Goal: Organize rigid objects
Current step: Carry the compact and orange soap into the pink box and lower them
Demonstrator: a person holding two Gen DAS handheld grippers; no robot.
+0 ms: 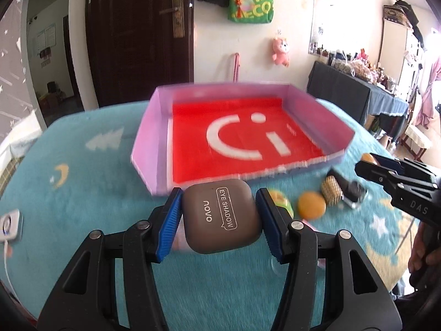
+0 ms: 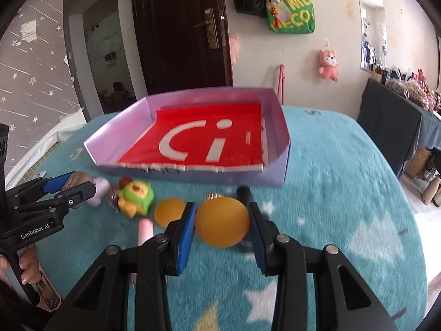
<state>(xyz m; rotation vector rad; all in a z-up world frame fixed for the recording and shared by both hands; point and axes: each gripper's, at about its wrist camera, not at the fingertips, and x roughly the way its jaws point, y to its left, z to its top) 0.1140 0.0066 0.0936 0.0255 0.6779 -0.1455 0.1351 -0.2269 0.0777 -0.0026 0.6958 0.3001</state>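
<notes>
Brown eyeshadow case (image 1: 222, 215), rounded, lettered "novo EYE SHADOW", clamped between left gripper (image 1: 220, 220) fingers; orange disc (image 2: 222, 222) clamped between right gripper (image 2: 222, 224) fingers; lilac tray (image 2: 275, 110), red-floored with white logo, nothing inside, seen beyond both fingertips; second orange disc (image 2: 168, 211), green-yellow toy (image 2: 136, 197) left of right fingers

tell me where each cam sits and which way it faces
Left wrist: on the left gripper, facing the tray; its jaws clamp the eyeshadow case; the right gripper shows at right.
Right wrist: on the right gripper, facing the tray; its jaws clamp an orange disc; the left gripper and a hand show at left.
Shared: tray, blanket, door.
</notes>
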